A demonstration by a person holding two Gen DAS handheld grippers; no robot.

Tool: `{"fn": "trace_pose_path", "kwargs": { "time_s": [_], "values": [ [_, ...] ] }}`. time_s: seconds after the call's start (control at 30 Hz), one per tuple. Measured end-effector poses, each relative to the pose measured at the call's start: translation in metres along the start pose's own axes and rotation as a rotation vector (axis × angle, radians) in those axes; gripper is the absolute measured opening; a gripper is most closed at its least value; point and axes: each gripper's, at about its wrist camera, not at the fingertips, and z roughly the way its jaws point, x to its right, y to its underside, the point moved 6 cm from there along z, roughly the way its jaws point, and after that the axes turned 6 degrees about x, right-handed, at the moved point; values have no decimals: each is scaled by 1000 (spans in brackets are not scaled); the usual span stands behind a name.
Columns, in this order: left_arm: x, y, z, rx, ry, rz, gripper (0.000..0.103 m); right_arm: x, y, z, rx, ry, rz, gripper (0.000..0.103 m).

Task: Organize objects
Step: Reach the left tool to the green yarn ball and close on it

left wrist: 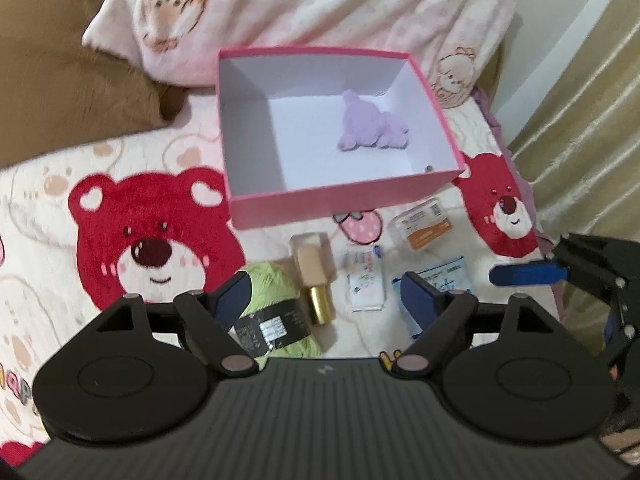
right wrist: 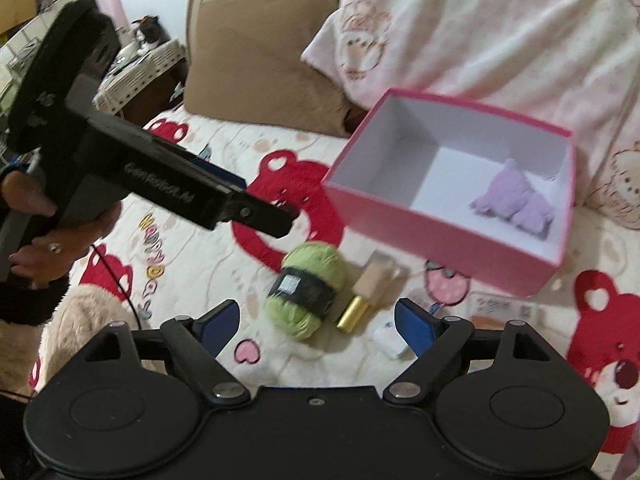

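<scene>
A pink box [left wrist: 256,128] [right wrist: 404,224] with a white inside stands on the bear-print bedspread and holds a purple plush toy [left wrist: 370,126] [right wrist: 516,200]. In front of it lie a green yarn ball [left wrist: 276,300] [right wrist: 308,288], a beige bottle with a gold cap [left wrist: 314,276] [right wrist: 364,292], a white sachet [left wrist: 366,280], a blue-white packet [left wrist: 448,276] and an orange-labelled packet [left wrist: 424,224]. My left gripper [left wrist: 324,300] is open above the yarn and bottle. My right gripper [right wrist: 316,328] is open and empty, near the same objects.
A pink cartoon blanket [left wrist: 320,8] and a brown pillow [left wrist: 60,80] lie behind the box. The right gripper's blue finger [left wrist: 528,274] shows at the right of the left wrist view. The left gripper body and hand [right wrist: 120,168] show at the left of the right wrist view.
</scene>
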Motion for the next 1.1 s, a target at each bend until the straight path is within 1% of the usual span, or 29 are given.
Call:
{"fn": "trace_pose_path", "kwargs": {
  "time_s": [0.2,0.43,0.57,0.63,0.7,0.77,0.83,0.93,1.07,1.1],
  "values": [
    [-22,29,27,-14,1,-59,81,-13,11,21,1,-46,-22,88],
    [-44,51,53,-26,8,-121,81,-24,22,54,1,-67,-54,88],
    [-56,60,62,-11,8,-161,81,-31,31,78,-18,-70,-79,88],
    [-57,64,65,-2,19,-159,81,-35,36,91,-28,-73,-86,88],
    [-60,70,71,-5,37,-171,81,-38,41,102,-34,-68,-97,88],
    [-65,77,77,-5,59,-206,81,-41,45,114,-29,-57,-108,88],
    [-70,82,83,4,52,-226,81,-42,48,124,-24,-46,-118,88],
    [-75,89,92,11,54,-236,81,-44,54,141,-22,-16,-144,88],
    [-81,94,104,16,87,-298,81,-40,62,160,-36,28,-164,88],
    [-82,95,106,21,92,-313,80,-38,64,165,-37,43,-165,88]
  ]
}}
